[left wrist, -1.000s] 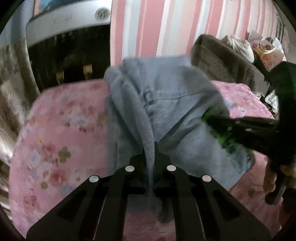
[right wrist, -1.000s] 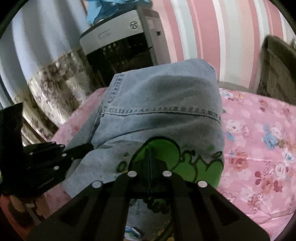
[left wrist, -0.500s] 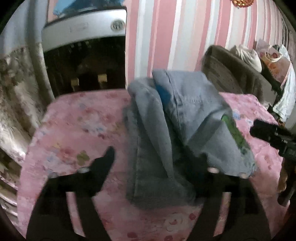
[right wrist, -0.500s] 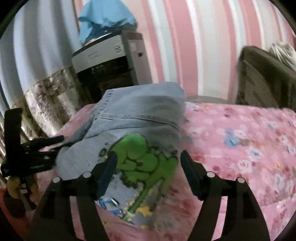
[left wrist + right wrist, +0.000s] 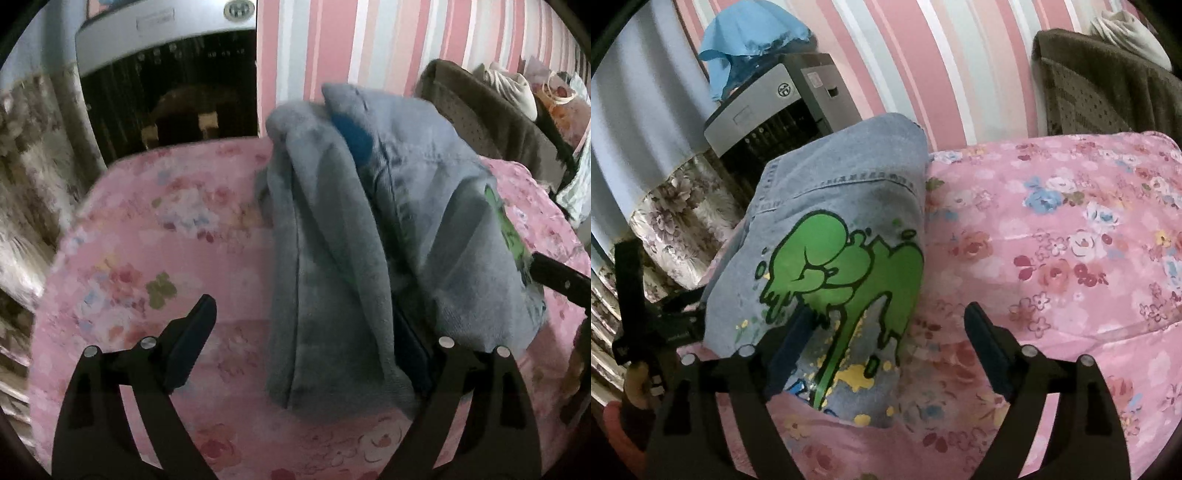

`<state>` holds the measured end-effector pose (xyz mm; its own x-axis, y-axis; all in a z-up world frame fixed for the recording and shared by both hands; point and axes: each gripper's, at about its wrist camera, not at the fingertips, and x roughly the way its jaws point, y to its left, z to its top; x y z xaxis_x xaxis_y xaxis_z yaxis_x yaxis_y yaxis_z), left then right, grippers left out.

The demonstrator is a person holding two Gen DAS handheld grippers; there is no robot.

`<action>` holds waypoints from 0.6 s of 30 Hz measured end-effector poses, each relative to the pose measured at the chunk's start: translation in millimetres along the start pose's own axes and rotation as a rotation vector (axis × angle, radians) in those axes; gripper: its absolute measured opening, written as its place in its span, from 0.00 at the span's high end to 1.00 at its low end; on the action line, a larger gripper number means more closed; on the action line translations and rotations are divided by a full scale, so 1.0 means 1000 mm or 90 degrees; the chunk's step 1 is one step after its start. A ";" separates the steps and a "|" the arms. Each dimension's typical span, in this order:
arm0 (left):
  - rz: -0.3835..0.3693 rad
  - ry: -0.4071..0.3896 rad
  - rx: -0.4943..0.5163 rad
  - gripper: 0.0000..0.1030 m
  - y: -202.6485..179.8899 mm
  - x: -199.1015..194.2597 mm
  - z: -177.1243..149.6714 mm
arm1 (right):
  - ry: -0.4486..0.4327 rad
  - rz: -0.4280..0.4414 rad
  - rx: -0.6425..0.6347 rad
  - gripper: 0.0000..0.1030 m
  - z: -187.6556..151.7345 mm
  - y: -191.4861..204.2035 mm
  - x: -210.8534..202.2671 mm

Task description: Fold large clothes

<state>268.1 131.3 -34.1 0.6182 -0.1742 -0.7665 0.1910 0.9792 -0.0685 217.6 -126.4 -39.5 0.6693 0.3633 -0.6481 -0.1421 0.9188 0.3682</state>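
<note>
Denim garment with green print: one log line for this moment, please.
garment: blue denim garment folded on pink floral bedspread | left gripper: open | right gripper: open

Pink floral bed cover (image 5: 1052, 258) bearing one folded denim garment (image 5: 846, 206).

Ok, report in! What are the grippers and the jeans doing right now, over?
Left hand-held gripper open, jaws just opened. Right hand-held gripper the same, nothing gripped. Jeans folded on the pink bedspread. Nothing in the way.

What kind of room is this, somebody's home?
Probably a home bedroom: a pink floral bedspread covers what looks like a bed, the wall has pink striped wallpaper, and a folded denim garment lies on the bedspread.
</note>
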 end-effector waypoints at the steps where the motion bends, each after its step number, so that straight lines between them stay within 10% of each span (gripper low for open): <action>1: -0.012 0.001 -0.009 0.16 0.003 0.002 -0.002 | -0.002 0.002 0.000 0.16 0.000 0.001 0.002; 6: -0.079 -0.001 0.024 0.53 -0.007 0.006 -0.006 | 0.000 0.003 -0.023 0.16 0.000 0.011 0.008; 18: -0.073 -0.023 0.024 0.61 -0.014 0.002 -0.010 | 0.005 -0.024 -0.087 0.25 -0.002 0.038 0.017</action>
<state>258.5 118.0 -40.9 0.6176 -0.2893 -0.7313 0.2908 0.9480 -0.1295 222.2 -84.6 -38.3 0.6704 0.3286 -0.6653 -0.2154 0.9442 0.2493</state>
